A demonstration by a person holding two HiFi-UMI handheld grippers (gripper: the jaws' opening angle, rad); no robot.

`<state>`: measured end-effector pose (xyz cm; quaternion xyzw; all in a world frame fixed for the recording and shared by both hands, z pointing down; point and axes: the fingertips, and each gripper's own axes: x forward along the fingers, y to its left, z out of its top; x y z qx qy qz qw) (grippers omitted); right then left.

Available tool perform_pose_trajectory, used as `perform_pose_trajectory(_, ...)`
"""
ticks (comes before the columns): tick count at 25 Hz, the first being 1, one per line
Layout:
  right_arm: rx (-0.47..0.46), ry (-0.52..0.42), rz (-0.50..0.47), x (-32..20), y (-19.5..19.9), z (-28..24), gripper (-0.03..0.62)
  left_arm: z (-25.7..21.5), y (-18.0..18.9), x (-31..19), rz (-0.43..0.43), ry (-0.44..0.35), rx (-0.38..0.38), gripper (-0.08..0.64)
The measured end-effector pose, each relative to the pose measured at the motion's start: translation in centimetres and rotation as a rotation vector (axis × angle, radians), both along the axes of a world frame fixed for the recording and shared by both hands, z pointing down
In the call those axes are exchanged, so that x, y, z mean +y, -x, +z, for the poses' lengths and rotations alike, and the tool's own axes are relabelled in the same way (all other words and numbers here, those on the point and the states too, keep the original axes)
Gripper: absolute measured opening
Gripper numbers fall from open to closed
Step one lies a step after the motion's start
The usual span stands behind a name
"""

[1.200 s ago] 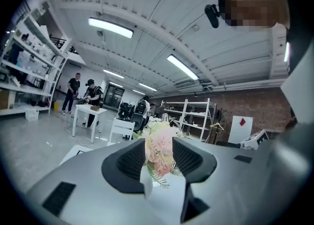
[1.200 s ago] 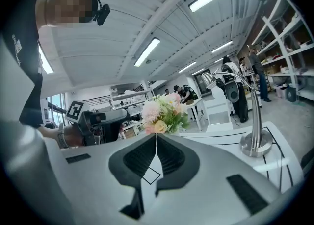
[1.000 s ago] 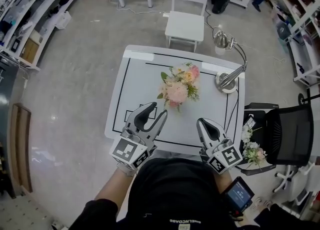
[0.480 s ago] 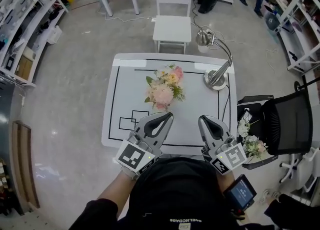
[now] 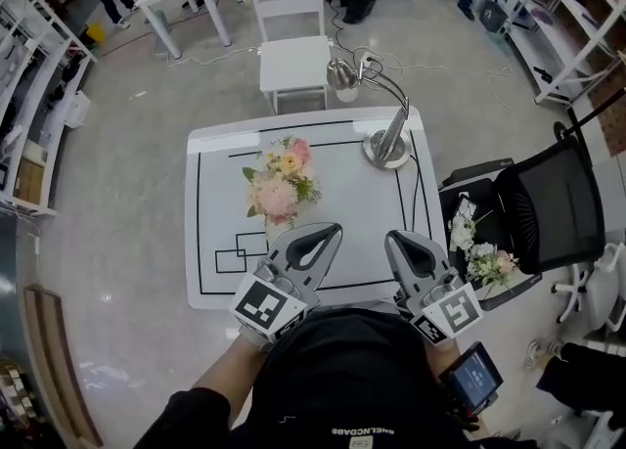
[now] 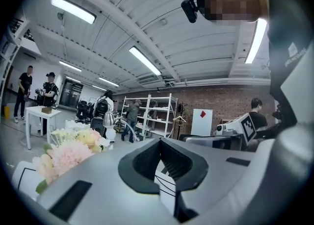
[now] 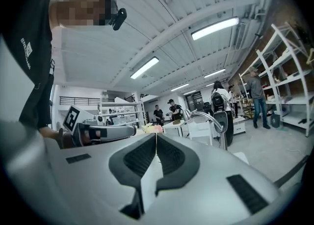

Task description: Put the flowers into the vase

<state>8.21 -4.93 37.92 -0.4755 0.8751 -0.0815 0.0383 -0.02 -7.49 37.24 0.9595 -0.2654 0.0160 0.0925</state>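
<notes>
A bouquet of pink, peach and white flowers (image 5: 277,183) stands in a pale vase (image 5: 278,229) on the white table (image 5: 215,193); the blooms hide most of the vase. My left gripper (image 5: 333,231) hovers at the table's near edge, just right of the vase, shut and empty. The right gripper (image 5: 393,240) is level beside it, also shut with nothing in it. In the left gripper view the flowers (image 6: 68,151) sit at the lower left, beyond the closed jaws. The right gripper view shows the bouquet (image 7: 152,129) far off, straight ahead.
A silver desk lamp (image 5: 383,134) stands at the table's back right. A white chair (image 5: 290,54) is behind the table. To the right are a black office chair (image 5: 548,207) and loose flower stems (image 5: 484,263) on a dark stand. People stand at the room's far end.
The left jaws went from open to shut with nothing between them. Both grippers drew back from the bouquet toward the table's near edge and my body.
</notes>
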Motion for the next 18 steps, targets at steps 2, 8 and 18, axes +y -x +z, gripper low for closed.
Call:
perform_pose_trajectory(2,0.003,0.001,0.020,0.2,-0.7,0.0,0.011,0.4,-0.8,0.1,0.019,0.007,-0.009,0.005)
perform_pose_trajectory(8,0.014,-0.002,0.049,0.5,-2.0,0.2,0.011,1.2,-2.2,-0.3,0.046,0.040,-0.011,0.005)
perform_pose_trajectory(18,0.052,-0.004,0.078,0.6,-3.0,0.6,0.011,1.9,-3.3,-0.4,0.072,0.061,-0.016,0.005)
